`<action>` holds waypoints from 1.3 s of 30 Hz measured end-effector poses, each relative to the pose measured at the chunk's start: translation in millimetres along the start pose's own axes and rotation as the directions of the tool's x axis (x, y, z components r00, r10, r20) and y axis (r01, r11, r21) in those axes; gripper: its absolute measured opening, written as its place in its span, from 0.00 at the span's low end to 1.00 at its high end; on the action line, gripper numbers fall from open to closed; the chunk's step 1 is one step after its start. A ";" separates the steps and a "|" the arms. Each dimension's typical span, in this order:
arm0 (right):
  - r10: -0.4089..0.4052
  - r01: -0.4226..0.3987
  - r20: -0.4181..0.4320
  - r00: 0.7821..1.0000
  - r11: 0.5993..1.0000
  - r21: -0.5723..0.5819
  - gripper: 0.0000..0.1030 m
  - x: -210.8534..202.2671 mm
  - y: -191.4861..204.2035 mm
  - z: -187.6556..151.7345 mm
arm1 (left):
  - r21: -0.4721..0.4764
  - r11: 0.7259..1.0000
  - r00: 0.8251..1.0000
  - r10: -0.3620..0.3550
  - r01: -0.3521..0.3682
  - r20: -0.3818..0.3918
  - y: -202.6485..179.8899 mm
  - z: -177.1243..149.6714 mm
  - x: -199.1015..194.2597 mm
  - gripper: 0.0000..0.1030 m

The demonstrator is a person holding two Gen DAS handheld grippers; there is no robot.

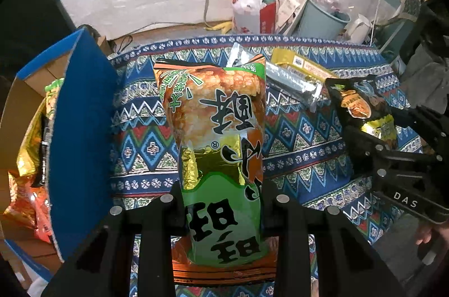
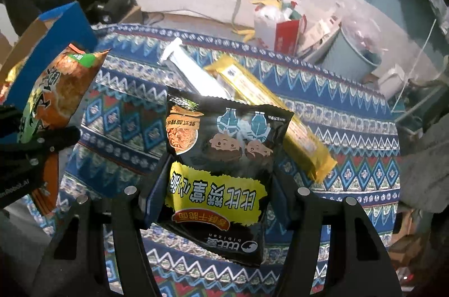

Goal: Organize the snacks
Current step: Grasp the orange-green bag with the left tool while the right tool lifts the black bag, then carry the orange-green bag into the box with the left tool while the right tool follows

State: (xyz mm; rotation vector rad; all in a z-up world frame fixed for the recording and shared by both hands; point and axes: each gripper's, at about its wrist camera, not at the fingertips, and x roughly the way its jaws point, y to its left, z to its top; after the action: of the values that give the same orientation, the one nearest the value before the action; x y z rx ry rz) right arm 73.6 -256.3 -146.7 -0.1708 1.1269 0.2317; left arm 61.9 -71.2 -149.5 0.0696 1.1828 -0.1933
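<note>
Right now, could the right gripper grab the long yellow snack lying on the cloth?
Probably not yet. The right gripper is already shut on the black snack bag, so its jaws are full. The long yellow snack lies on the cloth just behind that bag, with nothing else blocking it.

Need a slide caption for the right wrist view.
Right gripper holds a black snack bag above the patterned tablecloth.
</note>
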 end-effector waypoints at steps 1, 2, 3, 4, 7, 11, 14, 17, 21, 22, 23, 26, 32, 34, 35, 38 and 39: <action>0.006 -0.006 0.005 1.000 1.000 -0.001 0.61 -1.7 1.4 1.3 | 0.002 1.000 1.000 0.001 -0.001 0.007 2.6 -1.1 -4.9 0.32; 0.012 -0.012 0.011 1.000 1.000 -0.003 0.61 -2.7 2.6 2.4 | 0.002 1.000 1.000 0.003 -0.004 0.012 0.6 0.3 -4.8 0.32; 0.016 -0.016 0.016 1.000 1.000 -0.006 0.61 -2.9 3.2 4.6 | 0.004 1.000 1.000 0.007 -0.008 0.020 1.8 0.3 -8.5 0.32; 0.020 -0.019 0.022 1.000 1.000 -0.010 0.61 -4.8 5.4 6.3 | 0.005 1.000 1.000 0.009 -0.009 0.025 2.7 0.3 -10.8 0.32; 0.032 -0.031 0.038 0.999 0.999 -0.024 0.61 -8.3 11.8 11.8 | 0.005 1.000 0.999 0.006 -0.007 0.041 6.7 0.2 -20.0 0.32; 0.063 -0.061 0.060 0.996 0.997 -0.037 0.61 -14.9 21.3 19.0 | 0.009 1.000 0.997 0.014 -0.014 0.072 12.9 -0.2 -34.6 0.32; 0.080 -0.077 0.075 0.994 0.996 -0.050 0.61 -19.4 28.9 24.2 | 0.007 1.000 0.995 0.026 -0.027 0.096 18.2 -0.3 -44.7 0.32; 0.099 -0.093 0.089 0.991 0.994 -0.064 0.61 -24.6 37.7 29.9 | -0.004 1.000 0.993 0.024 -0.024 0.112 26.5 -1.2 -53.7 0.32; 0.115 -0.106 0.105 0.988 0.990 -0.089 0.61 -31.0 49.8 35.7 | -0.011 0.999 0.990 0.035 -0.034 0.135 37.4 -3.6 -64.0 0.32; 0.119 -0.108 0.109 0.987 0.989 -0.096 0.61 -32.9 53.3 37.0 | -0.013 0.999 0.989 0.041 -0.039 0.141 40.2 -4.4 -66.4 0.32; 0.123 -0.112 0.112 0.986 0.988 -0.103 0.61 -34.6 56.6 38.0 | -0.016 0.999 0.988 0.044 -0.042 0.147 43.4 -5.3 -69.0 0.32; 0.138 -0.124 0.121 0.983 0.985 -0.117 0.61 -38.8 64.8 42.0 | -0.032 0.999 0.986 0.044 -0.039 0.160 52.7 -7.2 -75.4 0.32; 0.161 -0.141 0.141 0.977 0.980 -0.142 0.61 -45.9 83.0 52.1 | -0.059 0.997 0.982 0.056 -0.046 0.182 71.1 -12.3 -84.8 0.32; 0.168 -0.147 0.144 0.975 0.978 -0.149 0.61 -46.7 89.6 55.9 | -0.071 0.996 0.979 0.065 -0.052 0.192 78.8 -13.9 -88.6 0.32; 0.172 -0.150 0.146 0.974 0.977 -0.152 0.61 -46.9 93.2 57.7 | -0.077 0.996 0.978 0.068 -0.053 0.195 82.0 -15.6 -90.4 0.32; 0.183 -0.158 0.149 0.972 0.973 -0.166 0.61 -47.6 105.7 64.0 | -0.103 0.993 0.976 0.069 -0.049 0.205 93.9 -19.2 -94.6 0.32; 0.186 -0.160 0.151 0.971 0.972 -0.171 0.61 -47.5 110.6 66.4 | -0.111 0.993 0.976 0.073 -0.051 0.206 97.9 -20.3 -95.1 0.32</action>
State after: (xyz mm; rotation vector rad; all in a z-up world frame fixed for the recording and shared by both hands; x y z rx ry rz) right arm 82.3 -137.7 -77.7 -0.1898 0.9580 0.4841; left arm 27.0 38.9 -73.9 -0.0062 0.9770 -0.0808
